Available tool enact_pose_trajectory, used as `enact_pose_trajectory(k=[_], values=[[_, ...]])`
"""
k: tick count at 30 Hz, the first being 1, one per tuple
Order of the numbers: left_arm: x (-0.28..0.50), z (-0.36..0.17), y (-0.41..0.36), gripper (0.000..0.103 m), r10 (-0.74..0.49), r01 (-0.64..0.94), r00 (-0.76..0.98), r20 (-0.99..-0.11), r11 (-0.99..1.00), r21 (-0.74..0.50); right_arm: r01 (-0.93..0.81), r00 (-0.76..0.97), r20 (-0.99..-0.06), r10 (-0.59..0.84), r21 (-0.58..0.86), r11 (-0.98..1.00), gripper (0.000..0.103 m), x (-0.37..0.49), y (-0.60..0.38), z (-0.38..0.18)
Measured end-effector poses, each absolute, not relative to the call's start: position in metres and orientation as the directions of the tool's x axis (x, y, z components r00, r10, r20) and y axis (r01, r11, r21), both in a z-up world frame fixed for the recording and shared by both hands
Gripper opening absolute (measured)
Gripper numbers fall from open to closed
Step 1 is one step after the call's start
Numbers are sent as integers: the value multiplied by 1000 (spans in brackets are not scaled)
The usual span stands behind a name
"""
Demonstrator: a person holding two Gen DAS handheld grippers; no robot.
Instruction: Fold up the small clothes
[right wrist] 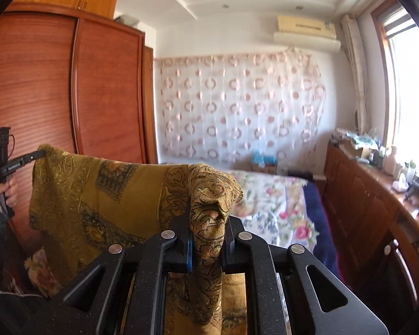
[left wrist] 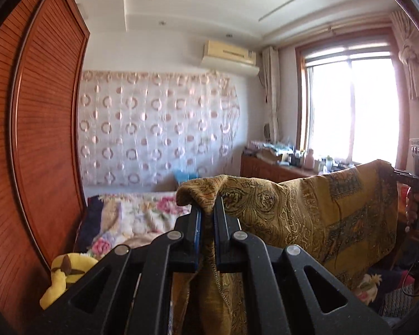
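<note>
A mustard-yellow paisley cloth point(left wrist: 321, 209) hangs spread in the air between my two grippers. My left gripper point(left wrist: 207, 212) is shut on one top corner of it, with cloth bunched over the fingertips. My right gripper point(right wrist: 208, 223) is shut on the other top corner; the same cloth point(right wrist: 92, 195) stretches off to the left. In the left wrist view the right gripper point(left wrist: 396, 171) shows at the far right, pinching the cloth edge. In the right wrist view the left gripper point(right wrist: 40, 155) shows at the far left, doing the same.
A bed with a floral cover point(left wrist: 142, 217) point(right wrist: 276, 203) lies below and ahead. A tall wooden wardrobe point(left wrist: 42, 128) point(right wrist: 69, 83) stands at the left. A low wooden cabinet point(right wrist: 377, 209) with bottles runs under the window point(left wrist: 352, 106). A yellow plush toy point(left wrist: 67, 270) lies near the wardrobe.
</note>
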State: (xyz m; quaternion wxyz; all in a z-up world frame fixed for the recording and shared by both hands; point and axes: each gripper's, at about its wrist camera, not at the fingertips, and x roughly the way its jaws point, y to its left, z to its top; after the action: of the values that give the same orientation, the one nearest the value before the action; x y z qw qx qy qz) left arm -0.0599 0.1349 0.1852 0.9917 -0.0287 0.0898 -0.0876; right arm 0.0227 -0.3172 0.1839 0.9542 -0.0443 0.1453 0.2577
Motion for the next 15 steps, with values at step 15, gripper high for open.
enact_pose_trajectory(k=[15], values=[[14, 203, 157, 4, -81, 74, 982, -171, 996, -47, -464, 870, -259, 419, -148, 873, 10, 69, -292, 244]])
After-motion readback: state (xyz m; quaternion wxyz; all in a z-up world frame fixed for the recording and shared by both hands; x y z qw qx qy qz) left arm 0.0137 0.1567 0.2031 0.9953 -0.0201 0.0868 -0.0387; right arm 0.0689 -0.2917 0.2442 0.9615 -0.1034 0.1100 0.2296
